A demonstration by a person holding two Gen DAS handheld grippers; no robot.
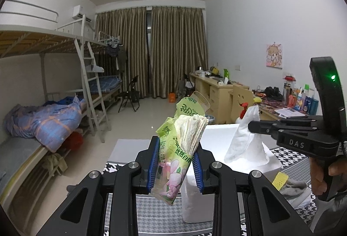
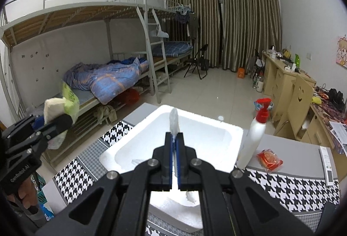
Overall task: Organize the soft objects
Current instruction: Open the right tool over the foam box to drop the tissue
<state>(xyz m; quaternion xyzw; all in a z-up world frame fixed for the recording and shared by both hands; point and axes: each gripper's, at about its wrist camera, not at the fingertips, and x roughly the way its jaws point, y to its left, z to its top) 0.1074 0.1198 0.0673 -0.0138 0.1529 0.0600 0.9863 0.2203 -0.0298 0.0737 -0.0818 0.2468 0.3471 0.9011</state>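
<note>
A white foam box (image 2: 173,144) fills the lower middle of the right wrist view, sat on a houndstooth-patterned table cover (image 2: 288,188), and it looks like where the soft stuff is meant to end up. The biggest worry is probably the box itself: it seems light, so it could get shoved or tipped if it's clipped by either tool on the way down.

The tissue pack (image 1: 173,162), green and pink with the top torn open, is clamped between the blue pads of the left gripper (image 1: 174,167), lower centre of the left wrist view, held up in the air. A wad of tissues (image 1: 193,131) fans out of the open top, so a few could be shaken loose if the pack is swung or tilted.

A white tissue (image 1: 245,140) is pinched at its tip by the right gripper (image 2: 174,142), jaws squeezed nearly together; it hangs over the box at centre right in the left view. With so little held, it could easily slip free or tear.

A white spray bottle (image 2: 253,134) with a red trigger stands just beside the box's right rim and could be knocked over. Further right lie a red snack packet (image 2: 270,159) and a remote (image 2: 327,166), and a grey cloth (image 1: 292,187) with something yellow and mesh-like (image 1: 279,179) sits at lower right of the left view.
</note>
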